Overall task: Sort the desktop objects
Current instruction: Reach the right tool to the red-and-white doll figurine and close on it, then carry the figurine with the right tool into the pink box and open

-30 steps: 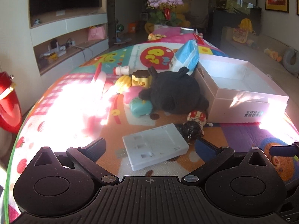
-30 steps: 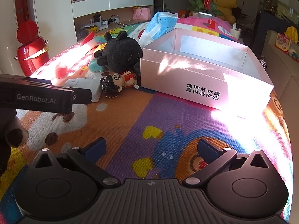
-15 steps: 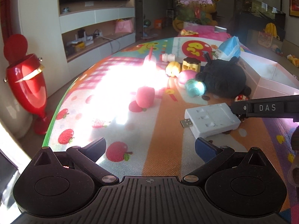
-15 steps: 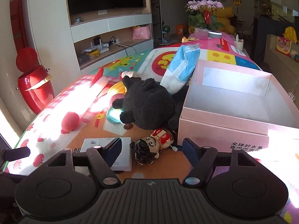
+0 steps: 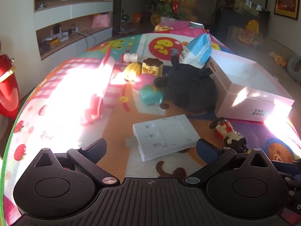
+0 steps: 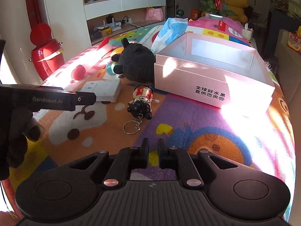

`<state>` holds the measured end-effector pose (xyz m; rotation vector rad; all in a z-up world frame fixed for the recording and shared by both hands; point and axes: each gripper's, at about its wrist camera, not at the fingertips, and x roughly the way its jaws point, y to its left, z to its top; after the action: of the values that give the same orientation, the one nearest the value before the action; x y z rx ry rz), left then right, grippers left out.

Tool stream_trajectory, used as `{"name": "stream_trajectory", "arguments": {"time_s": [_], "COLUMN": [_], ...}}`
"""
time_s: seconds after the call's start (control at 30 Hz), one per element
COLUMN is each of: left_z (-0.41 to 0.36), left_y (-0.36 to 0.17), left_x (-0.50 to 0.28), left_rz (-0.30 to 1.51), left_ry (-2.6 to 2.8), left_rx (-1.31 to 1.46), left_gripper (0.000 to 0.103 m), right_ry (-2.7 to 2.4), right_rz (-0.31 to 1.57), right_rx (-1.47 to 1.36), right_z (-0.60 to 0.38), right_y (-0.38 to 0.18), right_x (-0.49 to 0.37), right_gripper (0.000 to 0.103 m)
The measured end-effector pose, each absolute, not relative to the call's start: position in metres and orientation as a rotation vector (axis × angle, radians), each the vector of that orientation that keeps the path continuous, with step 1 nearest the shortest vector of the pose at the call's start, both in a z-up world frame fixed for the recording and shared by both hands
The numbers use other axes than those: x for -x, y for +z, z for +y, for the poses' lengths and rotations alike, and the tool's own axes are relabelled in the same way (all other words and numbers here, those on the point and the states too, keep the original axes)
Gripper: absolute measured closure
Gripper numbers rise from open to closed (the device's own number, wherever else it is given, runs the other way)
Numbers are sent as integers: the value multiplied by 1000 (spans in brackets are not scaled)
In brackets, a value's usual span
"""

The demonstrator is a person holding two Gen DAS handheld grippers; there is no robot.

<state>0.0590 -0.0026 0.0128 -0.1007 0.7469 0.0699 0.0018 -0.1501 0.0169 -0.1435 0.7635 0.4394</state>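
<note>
Reaching forward, your left gripper (image 5: 151, 146) is spread wide with the white charger block (image 5: 165, 136) lying flat on the mat just ahead, between its fingers. It looks rigid, light and smooth; take it across the short sides, clear of the USB plug (image 5: 130, 141). Your right gripper (image 6: 152, 151) is pressed nearly together, empty. Beyond lie the doll keychain (image 6: 141, 101) and the open pink box (image 6: 212, 79), with bare mat between.

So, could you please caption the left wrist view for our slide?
Open left tongs face a white USB hub, near a black plush and pink box.
</note>
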Motion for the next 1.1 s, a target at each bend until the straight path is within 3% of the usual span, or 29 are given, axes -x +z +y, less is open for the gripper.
{"name": "stream_trajectory", "arguments": {"time_s": [0.07, 0.13, 0.63, 0.77, 1.1], "left_z": [-10, -17, 24, 42, 46], "left_y": [9, 5, 8, 10, 2], "left_x": [-74, -83, -41, -33, -76], "left_rz": [770, 780, 708, 682, 732], "left_ry": [60, 45, 74, -56, -117], "left_rx": [95, 64, -83, -18, 29], "left_gripper": [0, 0, 0, 0, 0], "right_ry": [421, 413, 491, 518, 612], "right_rz": [747, 736, 694, 709, 678], "right_rx": [135, 127, 171, 190, 249], "right_z": [-153, -155, -101, -96, -126], "right_y": [15, 13, 10, 10, 10], "right_x": [-1, -1, -51, -54, 13], "right_gripper": [56, 46, 42, 71, 71]}}
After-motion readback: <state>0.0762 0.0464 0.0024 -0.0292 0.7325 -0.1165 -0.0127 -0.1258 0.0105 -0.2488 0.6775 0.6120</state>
